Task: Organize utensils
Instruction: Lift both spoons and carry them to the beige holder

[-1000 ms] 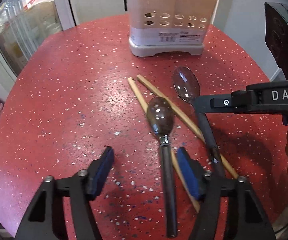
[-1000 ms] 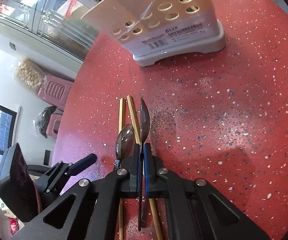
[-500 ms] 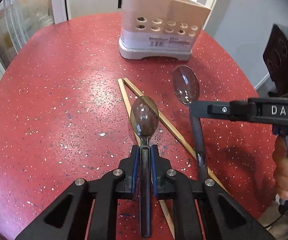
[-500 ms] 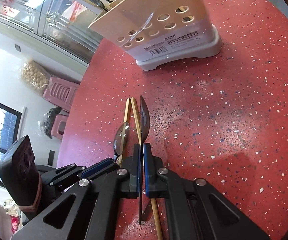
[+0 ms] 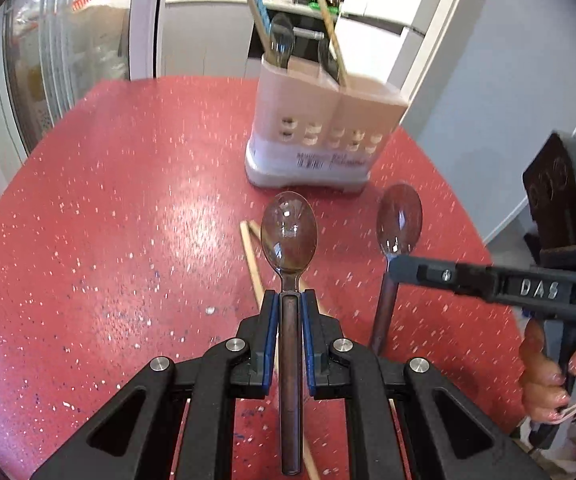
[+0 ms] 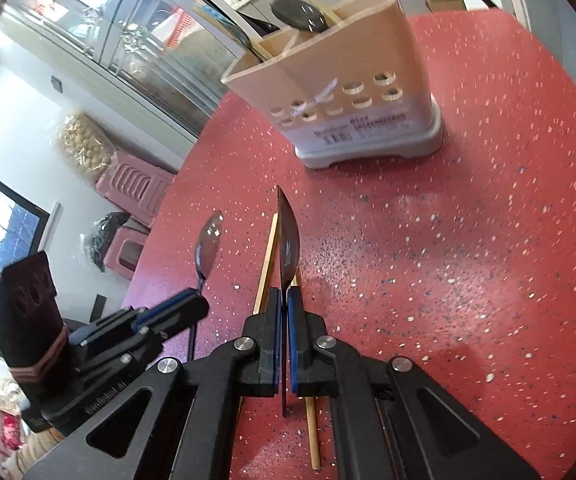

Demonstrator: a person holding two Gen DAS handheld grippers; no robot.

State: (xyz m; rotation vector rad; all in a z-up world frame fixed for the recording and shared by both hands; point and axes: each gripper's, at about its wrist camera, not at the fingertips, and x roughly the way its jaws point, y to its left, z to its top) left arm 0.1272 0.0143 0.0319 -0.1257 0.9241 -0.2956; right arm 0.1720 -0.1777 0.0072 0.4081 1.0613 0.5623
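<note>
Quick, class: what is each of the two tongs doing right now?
Left tongs: closed on a spoon by its handle.
Right tongs: closed on the other spoon, held edge-on.

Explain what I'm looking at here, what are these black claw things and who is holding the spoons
These are two hand-held grippers, each worked by a person, not a robot arm. Each carries a camera looking along its fingers, so each picture is one gripper's own view.

In the left view, the left gripper is shut on a spoon. The right gripper comes in from the side holding a second spoon, with the person's hand on its grip.

The right view shows the right gripper clamping that second spoon edge-on.

Two chopsticks lie on the red table. The holder behind already has utensils in it.
</note>
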